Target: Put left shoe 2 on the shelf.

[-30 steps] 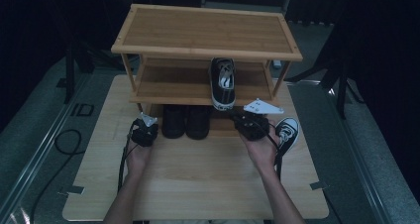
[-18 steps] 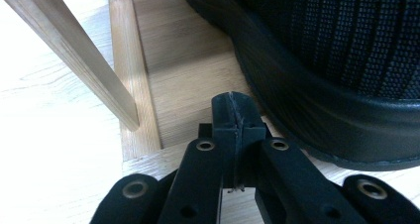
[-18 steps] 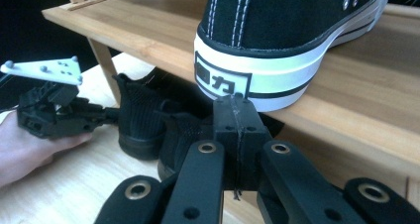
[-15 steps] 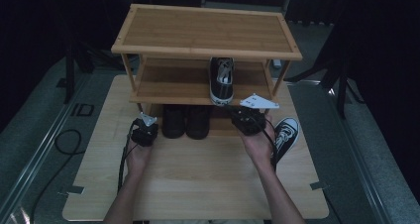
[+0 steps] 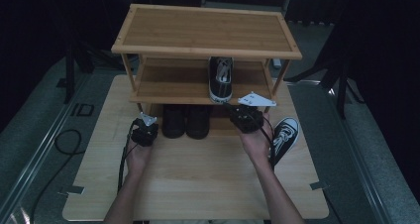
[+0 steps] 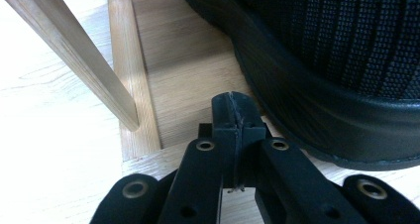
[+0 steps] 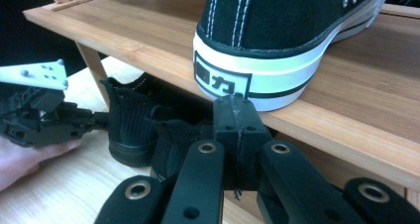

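2 grippers sit low at the front of the 3-tier bamboo shoe rack (image 5: 208,33), and little has changed over the last second. The left gripper (image 6: 233,105) has held its spot at lower left of the high view. Its jaws are pressed together on nothing, beside the sole of the pair of black knit ankle boots (image 5: 187,121) on the bottom tier. The right gripper (image 7: 233,107) has only edged slightly left, jaws likewise closed and empty, and now points at the heel of the black canvas sneaker with a white rubber sole (image 5: 220,80), which stands on the middle shelf at centre frame, toe pointing inward. Its matching black-and-white sneaker (image 5: 283,135) lies on the pale wooden table (image 5: 198,184) just right of the right hand, untouched. By my reading, 1 sneaker is shelved and the other awaits pickup, which would call for the right jaws to open.
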`<action>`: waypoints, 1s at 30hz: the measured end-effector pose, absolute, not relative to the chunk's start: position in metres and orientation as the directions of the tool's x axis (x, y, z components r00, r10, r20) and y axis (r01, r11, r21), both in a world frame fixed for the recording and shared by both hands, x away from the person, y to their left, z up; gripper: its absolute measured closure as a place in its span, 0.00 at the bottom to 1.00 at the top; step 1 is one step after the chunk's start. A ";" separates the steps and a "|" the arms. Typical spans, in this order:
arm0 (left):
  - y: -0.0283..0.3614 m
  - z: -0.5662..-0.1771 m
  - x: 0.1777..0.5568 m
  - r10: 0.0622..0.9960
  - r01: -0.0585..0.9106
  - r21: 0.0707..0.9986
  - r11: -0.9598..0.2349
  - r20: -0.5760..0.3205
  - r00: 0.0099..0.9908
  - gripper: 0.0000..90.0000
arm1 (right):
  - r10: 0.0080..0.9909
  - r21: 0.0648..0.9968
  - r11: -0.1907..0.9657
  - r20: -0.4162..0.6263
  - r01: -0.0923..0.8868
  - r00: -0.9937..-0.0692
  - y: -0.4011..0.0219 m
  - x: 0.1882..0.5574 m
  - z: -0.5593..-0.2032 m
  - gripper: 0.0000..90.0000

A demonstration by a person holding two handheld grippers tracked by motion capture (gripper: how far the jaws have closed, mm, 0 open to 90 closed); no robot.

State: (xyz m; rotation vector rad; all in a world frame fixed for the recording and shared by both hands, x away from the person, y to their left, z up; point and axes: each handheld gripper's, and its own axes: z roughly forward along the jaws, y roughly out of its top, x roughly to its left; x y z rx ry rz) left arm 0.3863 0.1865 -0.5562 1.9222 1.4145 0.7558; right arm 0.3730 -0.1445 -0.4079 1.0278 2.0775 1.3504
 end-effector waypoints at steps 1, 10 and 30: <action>0.187 -0.556 0.386 0.962 0.602 0.766 -0.226 0.080 0.260 1.00 | 0.784 0.908 0.243 0.024 0.342 -0.621 -0.145 0.374 -0.408 1.00; 0.187 -0.557 0.386 0.963 0.600 0.768 -0.223 0.078 0.258 1.00 | 0.790 0.907 0.239 0.026 0.347 -0.613 -0.146 0.378 -0.409 1.00; 0.188 -0.558 0.385 0.967 0.598 0.778 -0.195 0.052 0.249 1.00 | 0.806 0.897 0.223 0.051 0.382 -0.590 -0.160 0.369 -0.414 0.89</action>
